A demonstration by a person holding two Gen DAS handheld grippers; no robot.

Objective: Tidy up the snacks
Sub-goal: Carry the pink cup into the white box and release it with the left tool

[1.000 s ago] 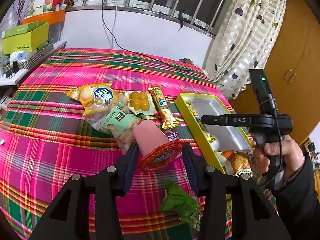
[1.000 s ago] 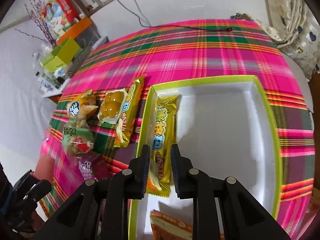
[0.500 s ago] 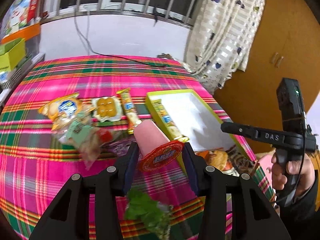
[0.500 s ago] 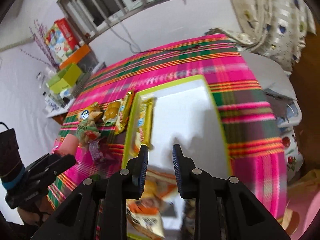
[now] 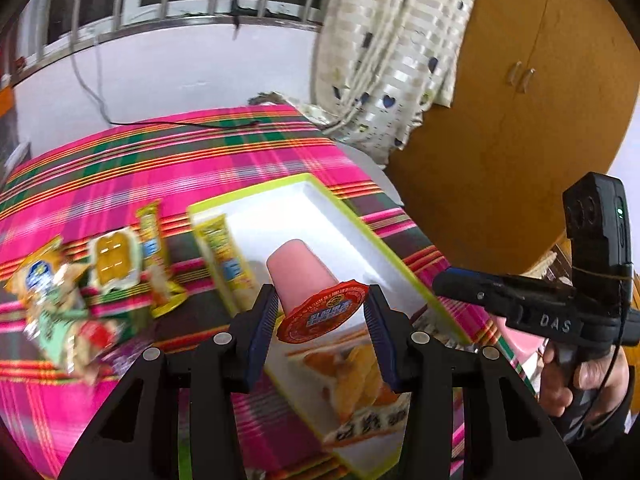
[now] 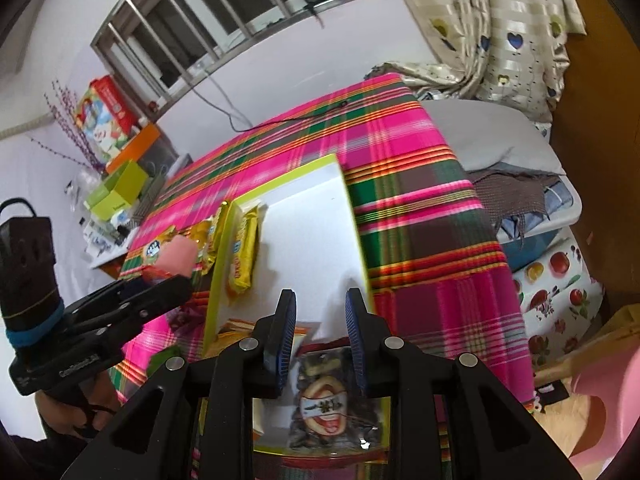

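Observation:
My left gripper (image 5: 322, 312) is shut on a pink jelly cup (image 5: 308, 276) with a red foil lid, tilted in the air above the near half of the white tray with a lime rim (image 5: 384, 240). In the right wrist view the cup (image 6: 178, 256) hangs just left of the tray (image 6: 216, 264). My right gripper (image 6: 320, 312) is open a little with nothing between its pads, hovering over the tray's near end. A yellow bar (image 6: 242, 256) lies along the tray's left side. An orange packet (image 5: 352, 372) and a dark packet with a mouth picture (image 6: 324, 404) lie at the near end.
Loose snacks lie on the plaid cloth left of the tray: a second yellow bar (image 5: 154, 248), a pack of yellow cakes (image 5: 114, 260), an orange bag (image 5: 38, 276) and a green packet (image 5: 60, 320). The table edge drops off right of the tray toward a grey cushion (image 6: 500, 136) and a wooden cabinet (image 5: 520, 120).
My left gripper carried the pink cup rightward from over the loose snacks to above the tray. My right gripper let go of the yellow bar, opened slightly and drew back to the tray's near end.

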